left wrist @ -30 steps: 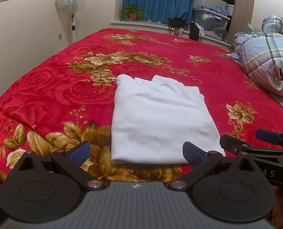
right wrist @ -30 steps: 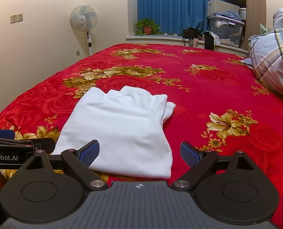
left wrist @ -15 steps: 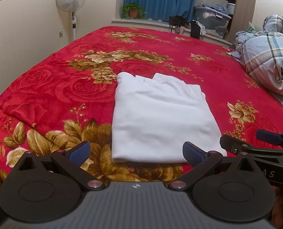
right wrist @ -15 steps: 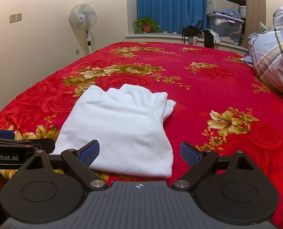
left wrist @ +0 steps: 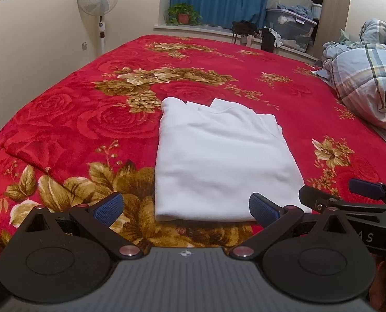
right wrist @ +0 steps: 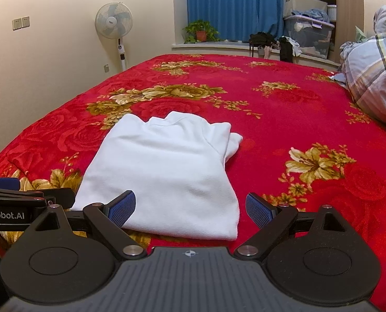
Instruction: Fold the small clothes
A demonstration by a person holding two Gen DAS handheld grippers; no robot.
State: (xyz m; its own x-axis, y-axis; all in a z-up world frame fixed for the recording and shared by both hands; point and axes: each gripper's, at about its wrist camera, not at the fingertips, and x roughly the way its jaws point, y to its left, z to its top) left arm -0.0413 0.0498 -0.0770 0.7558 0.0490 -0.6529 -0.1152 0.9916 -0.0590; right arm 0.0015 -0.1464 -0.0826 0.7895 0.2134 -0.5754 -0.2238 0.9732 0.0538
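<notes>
Bed covered in red floral blanket; its left edge drops off along the left of both frames toward the cream wall, and the far edge meets the window ledge at upper centre. Open blanket lies all round the garment, widest to the right of it in the right wrist view. A plaid quilt is heaped at the right edge of the frame, well apart from the work.

White garment lies folded into a flat rectangle at frame centre, collar end away from you, near hem toward you.

Your left gripper: jaws wide, holding nothing. The near hem sits between the two blue pads, with the garment's lower left corner inside the gap; whether a pad touches the cloth cannot be told.

Your right gripper: jaws wide, empty. The garment's lower right corner lies between the pads, nearer the left one.

The grippers sit side by side, each showing at the edge of the other's frame.
</notes>
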